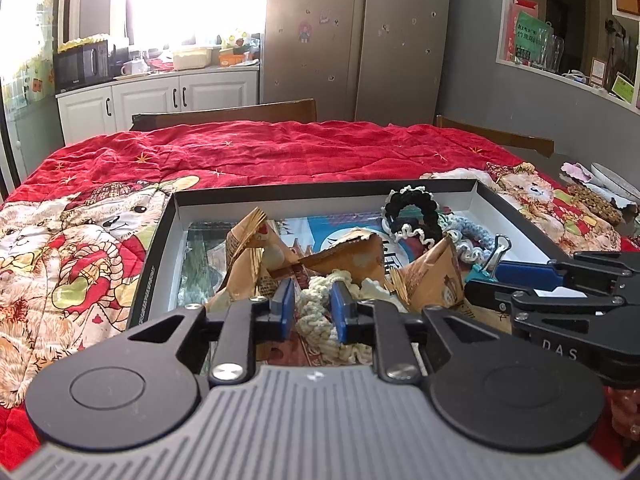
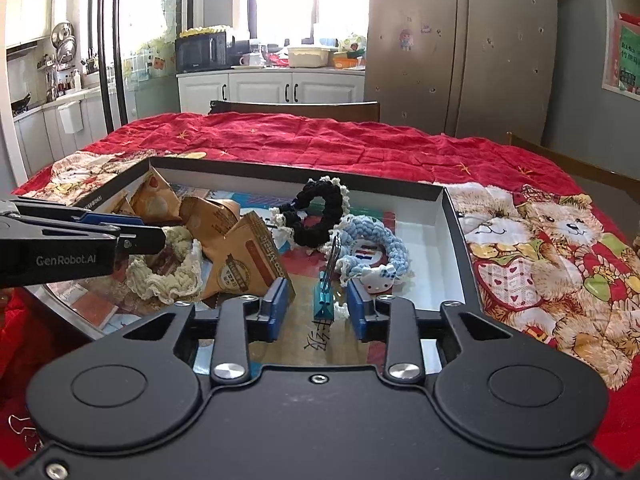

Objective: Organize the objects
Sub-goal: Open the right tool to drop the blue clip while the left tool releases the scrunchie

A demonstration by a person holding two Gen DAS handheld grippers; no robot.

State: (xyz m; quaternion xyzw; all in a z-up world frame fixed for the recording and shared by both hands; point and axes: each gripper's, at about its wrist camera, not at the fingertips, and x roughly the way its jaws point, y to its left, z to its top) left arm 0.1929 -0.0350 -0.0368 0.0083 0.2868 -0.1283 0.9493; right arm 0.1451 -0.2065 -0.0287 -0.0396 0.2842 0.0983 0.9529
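Note:
A shallow black box (image 1: 320, 189) (image 2: 304, 176) with a white inside lies on the red quilt. It holds tan paper packets (image 1: 352, 252) (image 2: 248, 256), a black scrunchie (image 1: 414, 210) (image 2: 318, 216), a light blue scrunchie (image 2: 372, 244) and a blue binder clip (image 2: 325, 300) (image 1: 486, 268). My left gripper (image 1: 313, 307) (image 2: 120, 232) is over the box, its blue pads on either side of a cream scrunchie (image 1: 320, 312) (image 2: 168, 276). My right gripper (image 2: 316, 308) (image 1: 532, 276) is open, its pads either side of the binder clip and apart from it.
The red quilt (image 1: 280, 152) (image 2: 360, 144) with teddy bear prints covers the table. Wooden chairs (image 1: 224, 114) stand at the far side. A dish and snacks (image 1: 592, 196) lie at the right edge. Kitchen cabinets and a fridge stand behind.

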